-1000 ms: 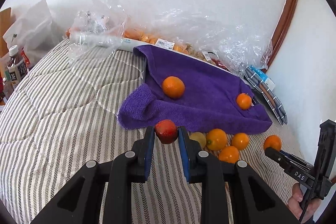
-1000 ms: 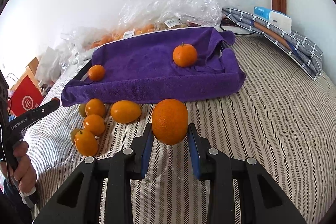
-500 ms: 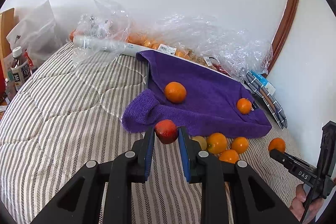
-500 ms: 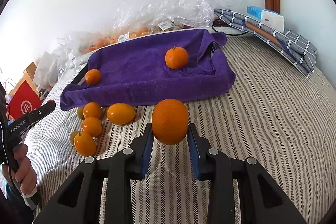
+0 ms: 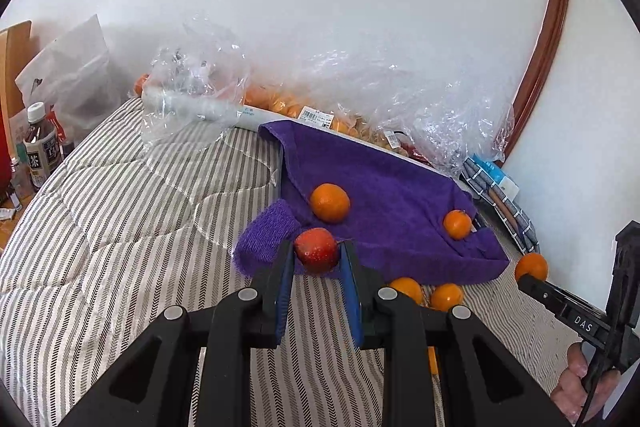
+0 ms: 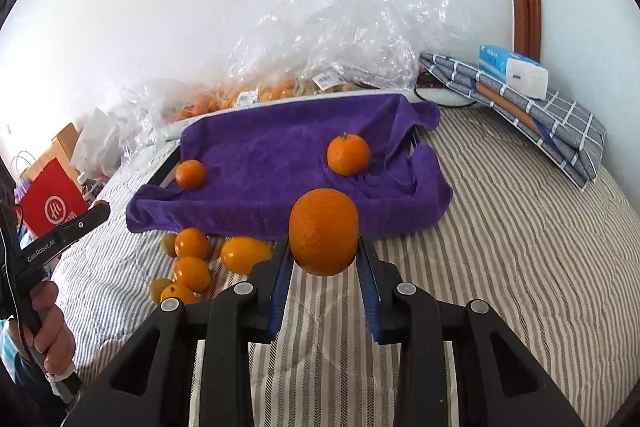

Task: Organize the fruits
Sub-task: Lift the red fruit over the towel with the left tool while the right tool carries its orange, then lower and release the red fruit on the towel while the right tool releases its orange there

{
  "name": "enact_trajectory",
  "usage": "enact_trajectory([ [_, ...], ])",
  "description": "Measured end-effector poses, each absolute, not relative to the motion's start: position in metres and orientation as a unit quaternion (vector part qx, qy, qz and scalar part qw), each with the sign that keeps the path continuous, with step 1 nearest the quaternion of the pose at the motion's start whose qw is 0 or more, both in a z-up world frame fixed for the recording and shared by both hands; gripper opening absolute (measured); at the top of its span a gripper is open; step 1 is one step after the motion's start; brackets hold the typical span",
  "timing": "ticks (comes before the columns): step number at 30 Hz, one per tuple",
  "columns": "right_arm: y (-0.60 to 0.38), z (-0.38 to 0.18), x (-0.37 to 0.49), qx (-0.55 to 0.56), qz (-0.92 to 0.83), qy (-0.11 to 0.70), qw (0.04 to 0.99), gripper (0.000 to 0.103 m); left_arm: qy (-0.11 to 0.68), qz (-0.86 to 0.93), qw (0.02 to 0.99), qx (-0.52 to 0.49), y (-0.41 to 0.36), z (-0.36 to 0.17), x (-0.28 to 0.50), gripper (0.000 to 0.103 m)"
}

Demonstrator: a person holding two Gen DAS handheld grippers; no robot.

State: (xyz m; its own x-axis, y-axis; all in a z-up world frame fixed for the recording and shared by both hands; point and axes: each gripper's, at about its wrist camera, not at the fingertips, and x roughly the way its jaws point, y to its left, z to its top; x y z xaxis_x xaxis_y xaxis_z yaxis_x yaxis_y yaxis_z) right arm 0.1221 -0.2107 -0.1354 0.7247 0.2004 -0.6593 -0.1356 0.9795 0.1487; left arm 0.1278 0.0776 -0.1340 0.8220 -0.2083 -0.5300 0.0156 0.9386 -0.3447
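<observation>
Red, glossy-skinned small fruit (image 5: 316, 250) sits clamped in the left tool (image 5: 316, 263), just before the purple towel (image 5: 384, 195). The right tool (image 6: 323, 259) grips a large orange (image 6: 323, 231) at its widest girth, above the striped bed (image 6: 520, 247). Both fruits look light, firm and round, so likely to roll; a mid-girth hold with gentle pressure seems best.

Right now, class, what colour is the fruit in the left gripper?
Red fruit, clearest in the left wrist view.
</observation>
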Motion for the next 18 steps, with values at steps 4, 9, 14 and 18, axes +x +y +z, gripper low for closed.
enact_trajectory([
  [4, -0.209, -0.125, 0.13, 0.038, 0.096, 0.347, 0.932, 0.032, 0.273, -0.068, 0.947, -0.153, 0.073, -0.113, 0.131, 0.022],
  [9, -0.207, -0.114, 0.144, 0.034, 0.102, 0.332, 0.937, 0.032, 0.267, -0.067, 0.952, -0.134, 0.065, -0.095, 0.151, 0.022],
  [14, -0.206, -0.11, 0.162, 0.025, 0.105, 0.322, 0.941, 0.032, 0.264, -0.058, 0.955, -0.125, 0.059, -0.091, 0.176, 0.022],
  [18, -0.206, -0.112, 0.18, 0.026, 0.106, 0.322, 0.94, 0.032, 0.264, -0.048, 0.957, -0.113, 0.057, -0.094, 0.195, 0.022],
])
